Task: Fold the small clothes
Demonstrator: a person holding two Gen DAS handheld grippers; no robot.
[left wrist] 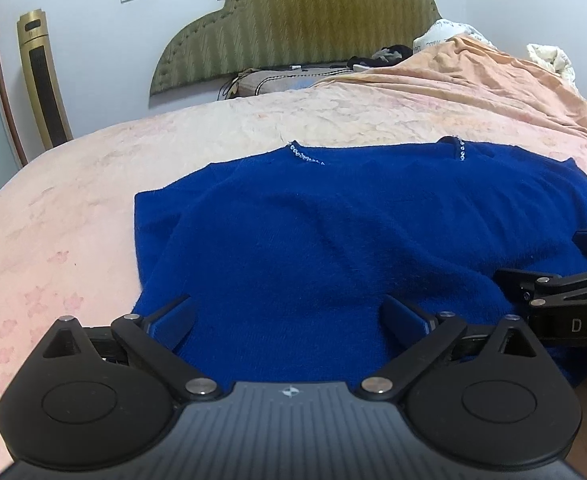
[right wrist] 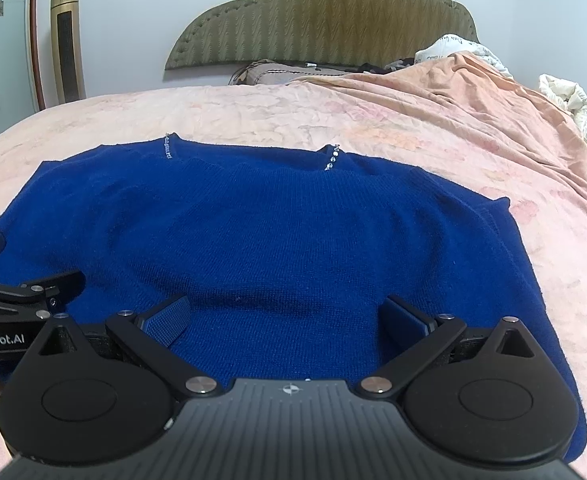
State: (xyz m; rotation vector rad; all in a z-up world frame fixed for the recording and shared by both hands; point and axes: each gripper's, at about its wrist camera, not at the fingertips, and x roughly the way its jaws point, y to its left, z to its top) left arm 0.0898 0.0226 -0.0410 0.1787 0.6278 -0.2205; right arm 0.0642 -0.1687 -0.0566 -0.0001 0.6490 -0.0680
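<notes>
Both my left tongs [left wrist: 287,322] and right tongs [right wrist: 287,320] gape empty over the sweater's [right wrist: 273,232] near hem, flat on the bed [right wrist: 253,112]. Next: pinch that hem, fold forward.

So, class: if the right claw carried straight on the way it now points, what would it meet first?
Most likely the blue sweater. The right claw stands open, angled down over the garment's near part, with nothing between its fingers. Depth is unclear, but no other object lies ahead before the knit.
</notes>
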